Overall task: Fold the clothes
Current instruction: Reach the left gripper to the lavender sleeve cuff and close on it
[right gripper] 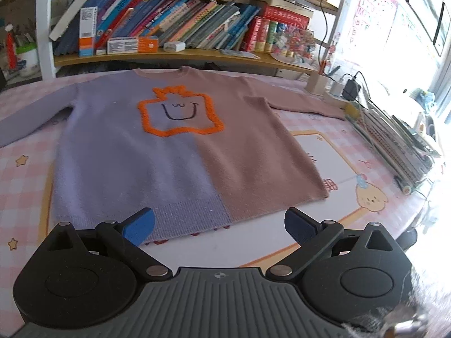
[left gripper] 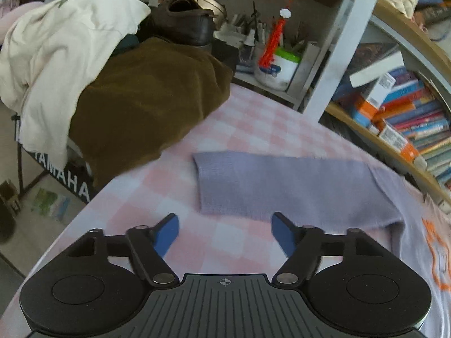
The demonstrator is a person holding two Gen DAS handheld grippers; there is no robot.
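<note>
A two-tone sweater [right gripper: 180, 152], lilac on its left half and dusty pink on its right, lies flat and face up on the pink checked tablecloth [right gripper: 25, 186]. An orange outline with a small face marks its chest. Both sleeves are spread out sideways. My right gripper [right gripper: 220, 222] hovers open just in front of the hem, holding nothing. In the left wrist view the lilac sleeve [left gripper: 270, 183] stretches across the cloth with its cuff at the left. My left gripper [left gripper: 225, 231] is open just short of that sleeve, fingers to either side of its near edge.
A pile of clothes, cream [left gripper: 62, 45] over brown [left gripper: 146, 95], with a dark shoe [left gripper: 186, 22], crowds the table's left end. A bookshelf [right gripper: 174, 28] runs along the back. Stacked books [right gripper: 394, 140], a charger and cables line the right edge. A Yamaha keyboard stand [left gripper: 64, 177] is beside the table.
</note>
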